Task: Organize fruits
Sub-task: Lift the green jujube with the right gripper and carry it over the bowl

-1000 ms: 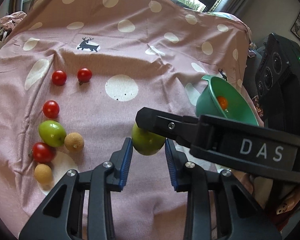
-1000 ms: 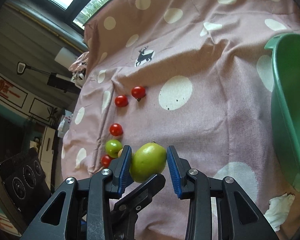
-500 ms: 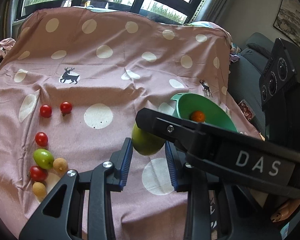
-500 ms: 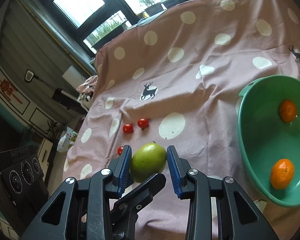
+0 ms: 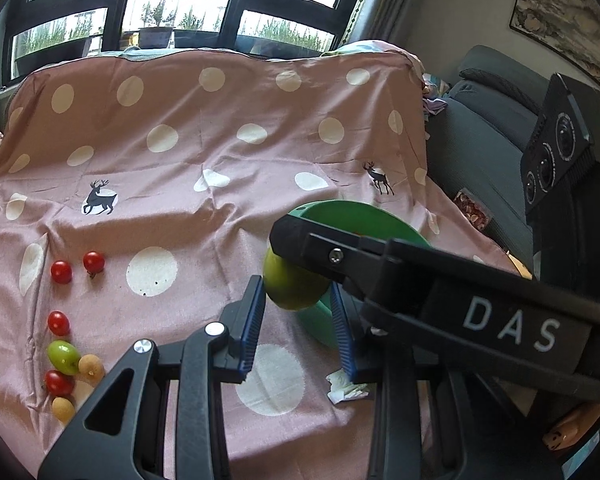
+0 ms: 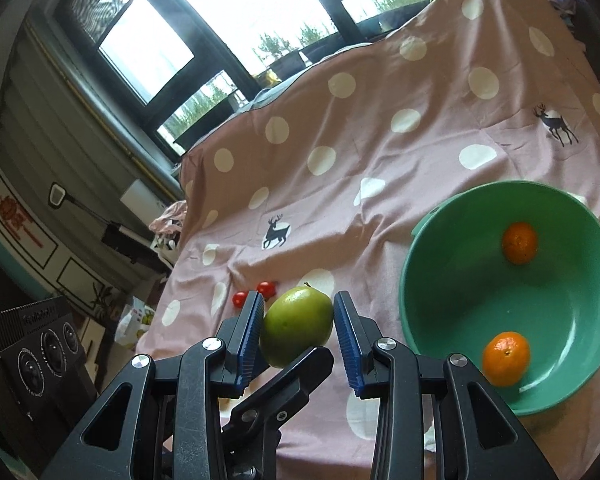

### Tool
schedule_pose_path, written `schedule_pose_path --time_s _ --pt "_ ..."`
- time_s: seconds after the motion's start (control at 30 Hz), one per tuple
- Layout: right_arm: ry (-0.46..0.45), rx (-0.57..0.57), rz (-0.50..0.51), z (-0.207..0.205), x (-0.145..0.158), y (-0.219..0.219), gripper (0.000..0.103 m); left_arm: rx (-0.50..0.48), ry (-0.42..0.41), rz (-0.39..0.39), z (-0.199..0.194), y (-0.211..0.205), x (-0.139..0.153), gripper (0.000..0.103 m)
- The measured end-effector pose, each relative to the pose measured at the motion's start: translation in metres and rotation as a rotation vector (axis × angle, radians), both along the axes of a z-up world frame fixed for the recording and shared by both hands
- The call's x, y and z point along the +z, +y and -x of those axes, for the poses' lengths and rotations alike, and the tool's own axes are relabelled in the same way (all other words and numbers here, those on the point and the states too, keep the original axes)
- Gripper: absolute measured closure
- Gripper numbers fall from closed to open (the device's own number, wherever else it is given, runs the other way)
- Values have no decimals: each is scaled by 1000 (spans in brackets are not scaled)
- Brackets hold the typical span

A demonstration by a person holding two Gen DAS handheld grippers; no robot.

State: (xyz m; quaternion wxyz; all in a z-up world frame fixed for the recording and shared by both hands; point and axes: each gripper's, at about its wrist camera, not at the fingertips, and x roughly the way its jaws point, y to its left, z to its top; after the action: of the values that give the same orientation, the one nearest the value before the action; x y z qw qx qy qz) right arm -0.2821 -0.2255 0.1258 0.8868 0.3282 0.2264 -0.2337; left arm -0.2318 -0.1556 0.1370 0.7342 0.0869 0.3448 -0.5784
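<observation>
**Green fruit up in the air, bowl waiting off to the right**

Fruit first: the big green fruit (image 6: 297, 325) is off the cloth, pinched between the blue pads of the right gripper (image 6: 299, 332), which is clamped on its two sides. From the right wrist view the fruit sits a bit tilted, stem nub pointing up and away, long axis running roughly across the jaws.

The thing the next move hangs on, I'd say: the green bowl (image 6: 428, 240) lies to the right of the held fruit and a little further out, near the right edge of the pink dotted cloth (image 6: 340, 208). Two oranges (image 6: 519, 242) are already in it, one near the far wall, one near the near wall, with bare floor between them. So the right hand is clearly the one to finish this, swinging right until the fruit is over the rim.

The left gripper (image 5: 298, 328) is spread apart and holds nothing; the fruit only looks framed by its fingers because the right tool crosses in front of that camera.

Still out along the left edge of the cloth: cherry tomatoes (image 5: 61, 272), a small green fruit (image 5: 63, 356) and some tan round ones (image 5: 91, 364). Plenty left to sort, by my guess.
</observation>
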Motion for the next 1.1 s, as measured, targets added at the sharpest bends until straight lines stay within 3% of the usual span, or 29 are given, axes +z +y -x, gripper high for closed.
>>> schedule_pose_path --time_s 0.43,1.1 --pt "-39 -65 11 28 6 -10 64 -56 -21 -4 21 -20 6 70" --pt "-57 -174 -66 67 -8 -37 64 -144 6 -62 48 -64 -8 70"
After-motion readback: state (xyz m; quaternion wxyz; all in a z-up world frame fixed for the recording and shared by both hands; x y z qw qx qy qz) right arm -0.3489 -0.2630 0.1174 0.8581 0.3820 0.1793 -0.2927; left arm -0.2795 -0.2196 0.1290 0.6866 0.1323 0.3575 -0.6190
